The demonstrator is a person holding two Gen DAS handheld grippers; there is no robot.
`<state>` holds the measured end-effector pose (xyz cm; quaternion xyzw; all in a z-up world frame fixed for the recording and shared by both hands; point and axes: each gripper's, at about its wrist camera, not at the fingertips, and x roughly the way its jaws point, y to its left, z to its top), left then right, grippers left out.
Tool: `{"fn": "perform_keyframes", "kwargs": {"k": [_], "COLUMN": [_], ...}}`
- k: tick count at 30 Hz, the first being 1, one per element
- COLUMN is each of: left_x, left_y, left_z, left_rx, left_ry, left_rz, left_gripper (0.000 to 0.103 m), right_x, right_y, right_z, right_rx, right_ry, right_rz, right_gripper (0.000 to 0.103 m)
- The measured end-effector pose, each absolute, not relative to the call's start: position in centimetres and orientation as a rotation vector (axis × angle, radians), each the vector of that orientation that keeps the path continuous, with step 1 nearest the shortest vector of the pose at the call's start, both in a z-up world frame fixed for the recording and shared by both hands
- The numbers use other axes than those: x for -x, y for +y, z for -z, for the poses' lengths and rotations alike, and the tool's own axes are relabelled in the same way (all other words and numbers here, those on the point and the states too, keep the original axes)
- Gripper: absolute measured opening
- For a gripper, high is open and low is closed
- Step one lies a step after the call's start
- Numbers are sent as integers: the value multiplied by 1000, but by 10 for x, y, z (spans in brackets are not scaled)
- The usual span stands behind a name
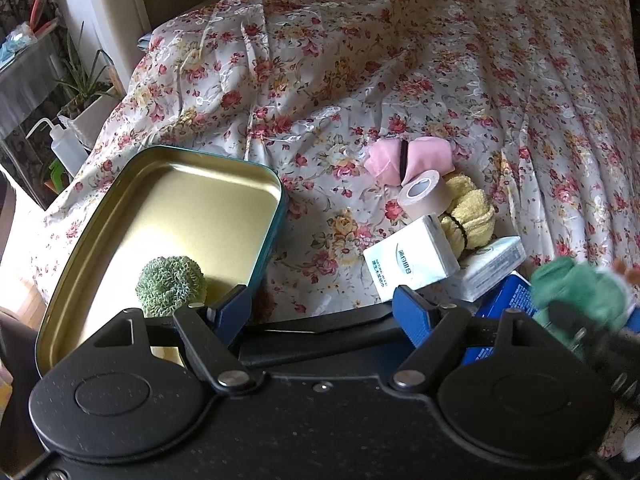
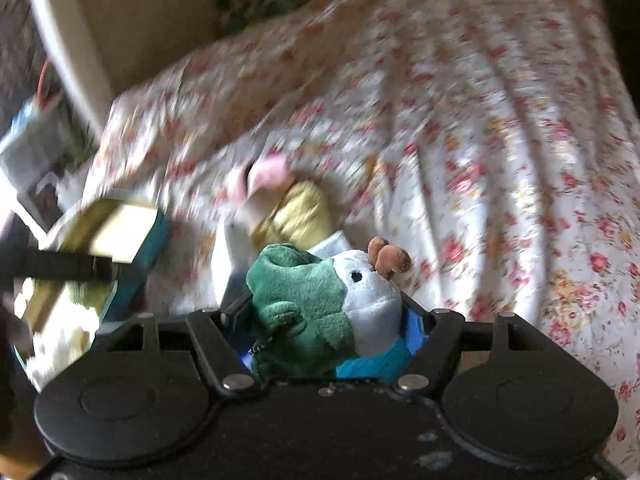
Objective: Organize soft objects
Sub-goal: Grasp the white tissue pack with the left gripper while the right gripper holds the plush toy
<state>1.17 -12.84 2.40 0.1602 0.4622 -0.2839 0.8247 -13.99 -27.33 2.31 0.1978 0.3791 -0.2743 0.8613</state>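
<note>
right gripper (image 2: 325, 316) clenched on the green-and-white plush toy (image 2: 320, 300), lifted above the floral bedspread (image 2: 500, 120). left gripper (image 1: 320, 300) spread, nothing between its jaws, beside the open tin (image 1: 172, 208) holding a green knitted ball (image 1: 170, 284). white tissue pack (image 1: 412, 260): print too small to read.

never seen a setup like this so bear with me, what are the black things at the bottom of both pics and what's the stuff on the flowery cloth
Those are two hand-held grippers, each with a fisheye camera looking along its own fingers. One picture comes from the left gripper, whose blue fingers are apart and hold nothing. The other comes from the right gripper, closed on a green and white plush toy. On the floral bedspread sits an open tin holding a green knitted ball. Beside it lie a pink bundle, a tape roll, a yellow bundle and tissue packs.
</note>
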Motion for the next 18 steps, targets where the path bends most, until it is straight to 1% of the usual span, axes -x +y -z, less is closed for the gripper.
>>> {"fn": "perform_keyframes", "kwargs": {"k": [10, 17, 18], "left_x": [-12, -18, -19], "left_y": [-134, -157, -161], "left_z": [-23, -12, -10], "left_rx": [-332, -296, -291], "left_ry": [977, 1020, 1020], "left_rz": [619, 645, 641], "left_gripper": [76, 77, 79], "right_x": [158, 161, 162], "right_y": [-301, -307, -306], "right_z": [-36, -35, -35], "right_rx": [-492, -534, -532], "right_ry": [676, 668, 668], "right_rz": [764, 758, 752], "right_gripper": [71, 71, 71]}}
